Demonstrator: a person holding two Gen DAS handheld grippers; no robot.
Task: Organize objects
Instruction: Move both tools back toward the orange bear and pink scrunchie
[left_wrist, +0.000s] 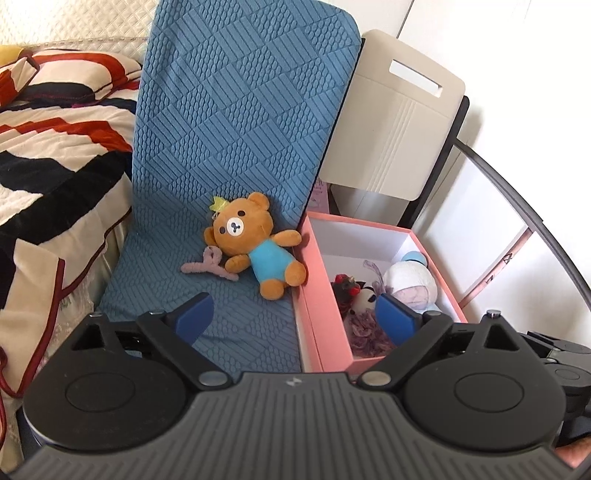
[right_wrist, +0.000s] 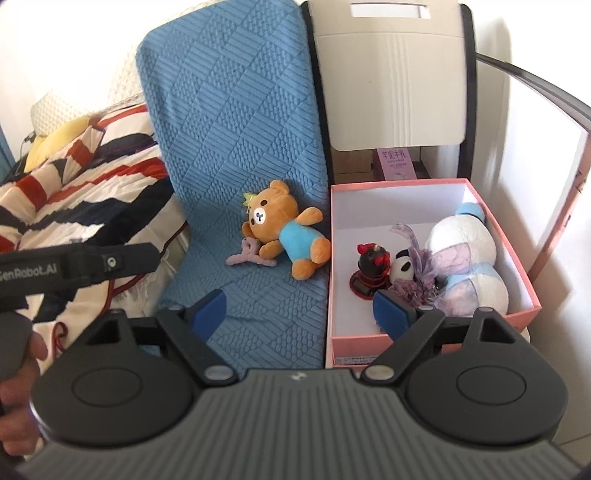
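Note:
A brown teddy bear (left_wrist: 258, 240) (right_wrist: 286, 232) in a light blue shirt lies on the blue cushioned seat (left_wrist: 221, 147) (right_wrist: 236, 147), with a small pinkish-mauve fuzzy toy (left_wrist: 210, 264) (right_wrist: 249, 254) touching its left side. Right of the seat stands a pink box (left_wrist: 308, 295) (right_wrist: 498, 218) holding a white plush (left_wrist: 410, 282) (right_wrist: 465, 251), a panda toy (left_wrist: 364, 299) (right_wrist: 402, 266), a dark red-and-black figure (left_wrist: 343, 288) (right_wrist: 371, 269) and purple fabric. My left gripper (left_wrist: 295, 317) is open and empty, hanging near the seat's front. My right gripper (right_wrist: 299, 306) is open and empty too, straddling the box's left wall.
A striped red, black and cream blanket (left_wrist: 55, 147) (right_wrist: 74, 199) covers the bed on the left. A beige chair back (left_wrist: 395, 122) (right_wrist: 395, 74) stands behind the box. The other gripper's black handle (right_wrist: 74, 264) and a hand (right_wrist: 18, 398) show at the right wrist view's left edge.

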